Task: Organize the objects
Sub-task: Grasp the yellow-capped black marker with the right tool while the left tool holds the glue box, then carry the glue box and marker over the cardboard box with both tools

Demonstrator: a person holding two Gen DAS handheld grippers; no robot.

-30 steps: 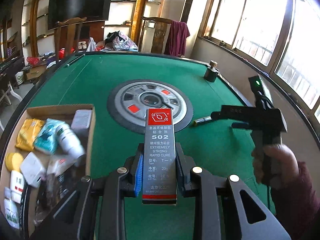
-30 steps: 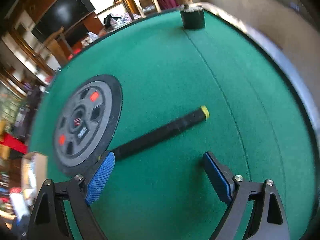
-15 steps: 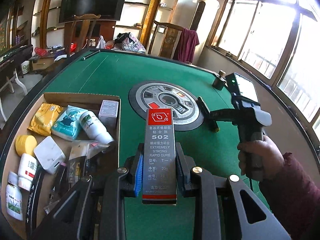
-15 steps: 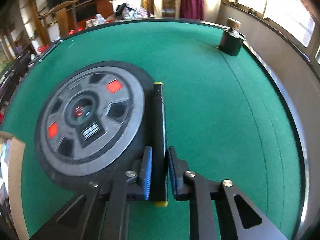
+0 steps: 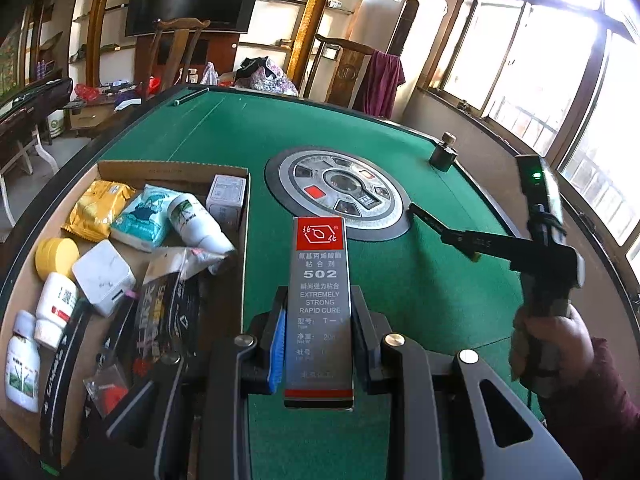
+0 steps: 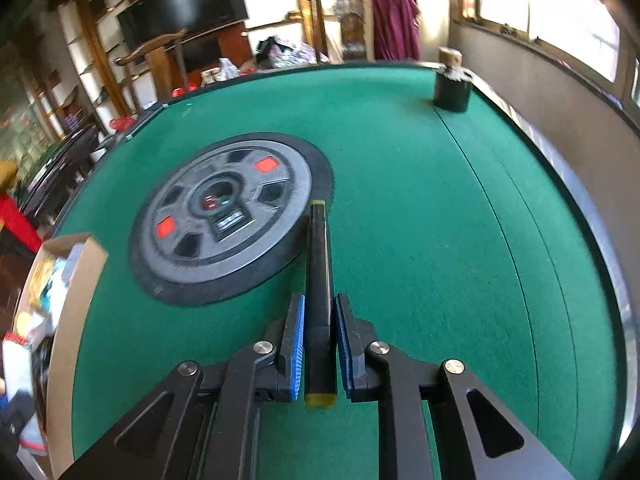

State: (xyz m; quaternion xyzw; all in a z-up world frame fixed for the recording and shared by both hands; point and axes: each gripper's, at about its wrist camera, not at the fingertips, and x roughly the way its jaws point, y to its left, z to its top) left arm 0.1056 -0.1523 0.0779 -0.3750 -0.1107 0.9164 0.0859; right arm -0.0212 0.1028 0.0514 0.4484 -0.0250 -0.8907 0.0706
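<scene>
left wrist view: the left gripper (image 5: 318, 340) pinches a grey 502 glue box (image 5: 319, 312), held above the green table (image 5: 224, 140) just right of the cardboard box (image 5: 172, 168). it reads "502" and "extremely strong rapid cure" under a red logo panel. this looks like the carrying step; next the glue box needs to travel left over the cardboard box's wall and be let go.

right wrist view: the right gripper (image 6: 320, 344) is pressed onto a black stick with yellow ends (image 6: 319, 280), well right of the cardboard box (image 6: 76, 264), beside the round centre panel (image 6: 228, 216).
</scene>
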